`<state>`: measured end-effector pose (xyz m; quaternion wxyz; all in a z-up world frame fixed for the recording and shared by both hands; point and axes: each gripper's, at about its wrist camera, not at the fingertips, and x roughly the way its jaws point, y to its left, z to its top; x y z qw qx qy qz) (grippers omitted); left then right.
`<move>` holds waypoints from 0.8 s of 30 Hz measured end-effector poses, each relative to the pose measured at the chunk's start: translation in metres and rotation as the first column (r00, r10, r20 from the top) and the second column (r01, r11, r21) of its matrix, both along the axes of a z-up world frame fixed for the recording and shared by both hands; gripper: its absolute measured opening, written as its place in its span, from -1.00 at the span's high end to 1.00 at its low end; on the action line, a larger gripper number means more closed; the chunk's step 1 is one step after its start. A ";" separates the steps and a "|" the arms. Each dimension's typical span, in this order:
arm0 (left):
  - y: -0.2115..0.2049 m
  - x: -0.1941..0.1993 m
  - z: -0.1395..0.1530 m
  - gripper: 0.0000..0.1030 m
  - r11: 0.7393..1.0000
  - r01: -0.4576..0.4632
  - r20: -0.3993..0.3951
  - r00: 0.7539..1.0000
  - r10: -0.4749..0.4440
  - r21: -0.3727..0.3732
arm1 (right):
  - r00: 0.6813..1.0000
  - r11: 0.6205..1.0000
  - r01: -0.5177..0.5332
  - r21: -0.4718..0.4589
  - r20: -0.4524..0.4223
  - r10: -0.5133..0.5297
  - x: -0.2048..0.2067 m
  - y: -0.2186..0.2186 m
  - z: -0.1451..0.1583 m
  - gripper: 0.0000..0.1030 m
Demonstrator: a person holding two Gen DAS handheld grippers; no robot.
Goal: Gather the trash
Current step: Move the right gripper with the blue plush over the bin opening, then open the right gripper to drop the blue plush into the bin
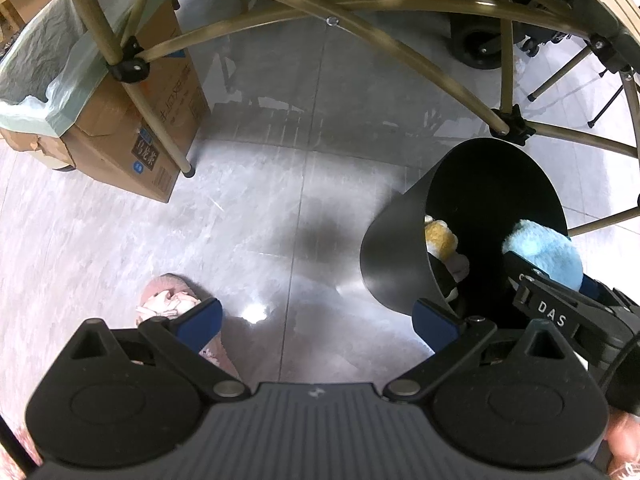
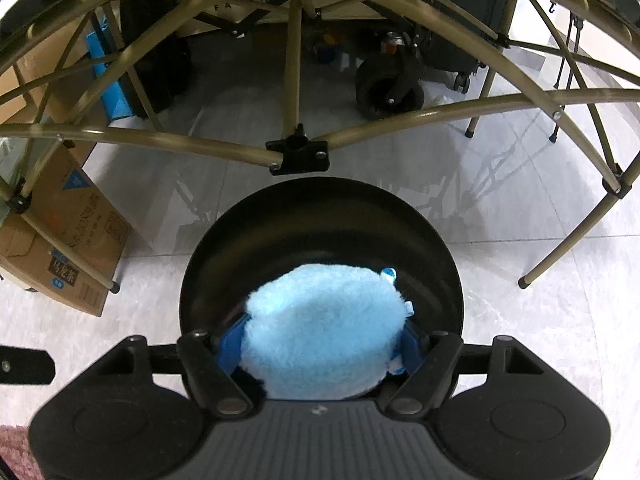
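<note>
Right wrist view: the right gripper (image 2: 322, 344) clamps a blue plush (image 2: 320, 332) directly over the mouth of the black bin (image 2: 208, 264) (a yellow toy (image 1: 438, 236) lies inside). Left gripper (image 1: 316, 322) hangs wide open, empty, left of it.

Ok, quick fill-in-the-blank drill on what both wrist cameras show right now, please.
1. The right gripper is shut on a fluffy toy whose colour is ____.
2. The left gripper has its fingers ____.
3. The black bin already holds a plush coloured ____.
4. The cardboard box is lined with a plastic ____.

Missing: blue; open; yellow; bag
</note>
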<state>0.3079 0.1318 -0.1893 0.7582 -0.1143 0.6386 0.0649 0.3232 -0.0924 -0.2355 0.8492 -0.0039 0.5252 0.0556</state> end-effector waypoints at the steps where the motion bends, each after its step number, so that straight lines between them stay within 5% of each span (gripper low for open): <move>1: 0.000 0.000 0.000 -1.00 1.000 0.001 -0.001 1.000 -0.001 0.001 | 1.000 1.000 0.002 0.001 -0.003 -0.002 0.001 0.001 -0.001 -0.43; 11: 0.000 0.000 0.000 -1.00 1.000 0.001 -0.004 1.000 -0.001 0.001 | 1.000 1.000 0.021 0.005 -0.005 -0.021 0.005 0.001 -0.003 -0.54; 15: 0.000 -0.001 -0.002 -1.00 1.000 0.002 -0.006 1.000 -0.002 0.002 | 0.999 0.999 0.033 0.007 -0.020 -0.033 0.006 0.000 -0.004 -1.00; 24: 0.000 -0.001 -0.003 -1.00 1.000 -0.001 -0.011 1.000 0.001 0.003 | 0.998 1.000 0.019 0.003 -0.056 -0.019 0.007 0.000 -0.009 -1.00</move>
